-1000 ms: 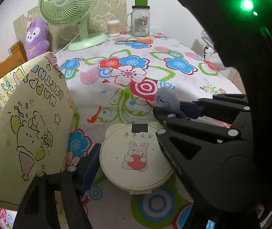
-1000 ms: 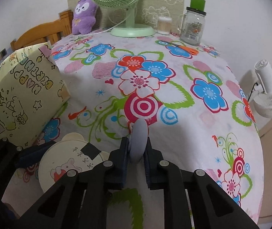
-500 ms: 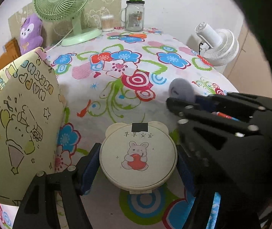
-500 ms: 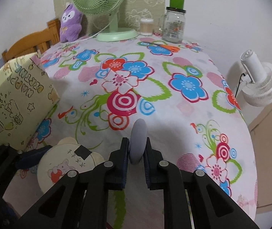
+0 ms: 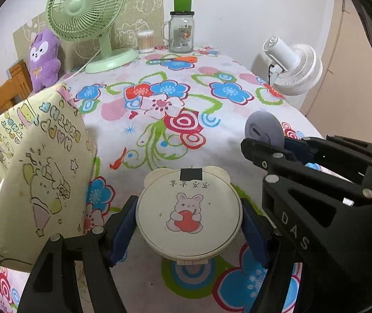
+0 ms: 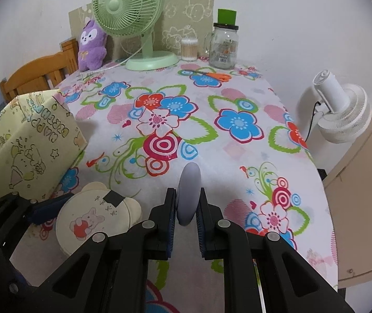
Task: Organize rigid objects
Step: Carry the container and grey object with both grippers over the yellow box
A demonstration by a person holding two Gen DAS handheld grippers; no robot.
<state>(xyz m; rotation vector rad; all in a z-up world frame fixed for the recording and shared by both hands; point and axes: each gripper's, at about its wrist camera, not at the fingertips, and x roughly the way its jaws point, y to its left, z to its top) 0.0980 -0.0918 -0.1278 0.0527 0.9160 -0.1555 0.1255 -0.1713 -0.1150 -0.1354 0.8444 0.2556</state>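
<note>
My left gripper (image 5: 188, 221) is shut on a round cream bear-eared case (image 5: 188, 214) with a rabbit picture, held flat just above the flowered tablecloth. The case also shows in the right wrist view (image 6: 92, 221). My right gripper (image 6: 187, 206) is shut on a thin grey-lilac disc (image 6: 189, 193), held on edge between the blue pads. In the left wrist view the disc (image 5: 264, 129) sticks out of the right gripper's jaws to the right of the case.
A yellow gift-wrapped box (image 5: 29, 172) stands at the left, close to the left gripper. At the table's back are a green fan (image 6: 133, 20), a purple plush (image 6: 92, 45), a cotton-swab tub (image 6: 189, 49), a glass jar (image 6: 223, 45) and orange scissors (image 6: 212, 74). A white fan (image 6: 342, 109) stands beyond the right edge.
Both grippers have pulled back and up with their objects. The right gripper has shifted right, away from the case, so more of the table's right side shows.
</note>
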